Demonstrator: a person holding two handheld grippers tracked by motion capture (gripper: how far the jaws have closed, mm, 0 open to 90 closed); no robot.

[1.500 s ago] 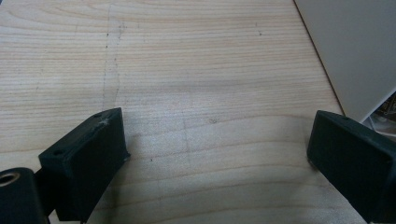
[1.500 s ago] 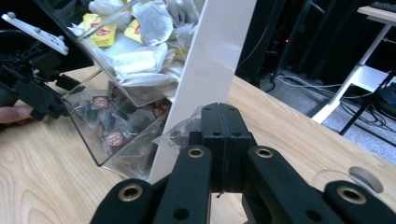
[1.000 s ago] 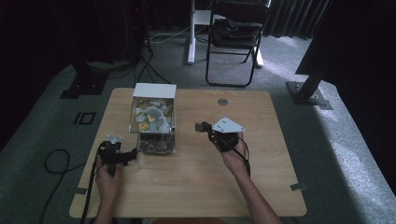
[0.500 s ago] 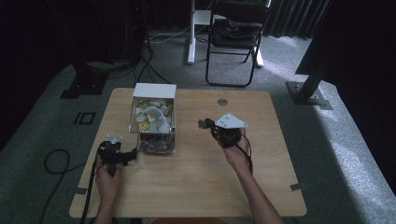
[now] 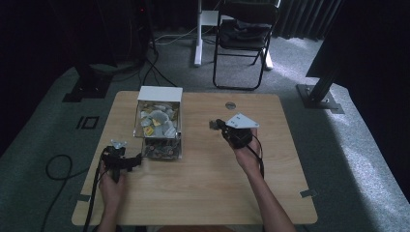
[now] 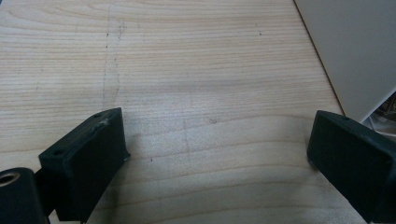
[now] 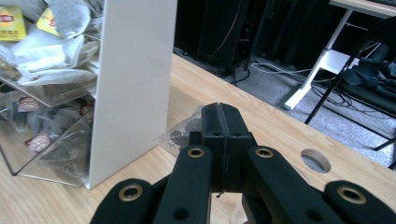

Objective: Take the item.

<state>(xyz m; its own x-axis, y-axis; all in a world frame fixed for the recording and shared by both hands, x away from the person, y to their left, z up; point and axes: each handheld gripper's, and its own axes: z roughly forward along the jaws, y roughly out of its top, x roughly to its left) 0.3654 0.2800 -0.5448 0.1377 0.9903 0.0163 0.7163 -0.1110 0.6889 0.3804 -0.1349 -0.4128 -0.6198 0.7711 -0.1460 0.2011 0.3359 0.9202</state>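
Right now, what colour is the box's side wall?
White, plain; the box's side wall shows best in the right gripper view.

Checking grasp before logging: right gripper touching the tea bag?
Touching. Right gripper view shows the right gripper with jaws closed flat together, and the tea bag sticks out from between them, pinched near the clear box.

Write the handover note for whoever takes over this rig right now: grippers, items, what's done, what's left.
Right gripper: jaws shut on a tea bag, held above the table to the right of the clear box.
Left gripper: jaws open, nothing between them, low over bare wood beside the box's near end.
Box: two compartments, both holding tea bags.
Done: one bag gripped.
Left: probably placing that bag; where it belongs I cannot tell.
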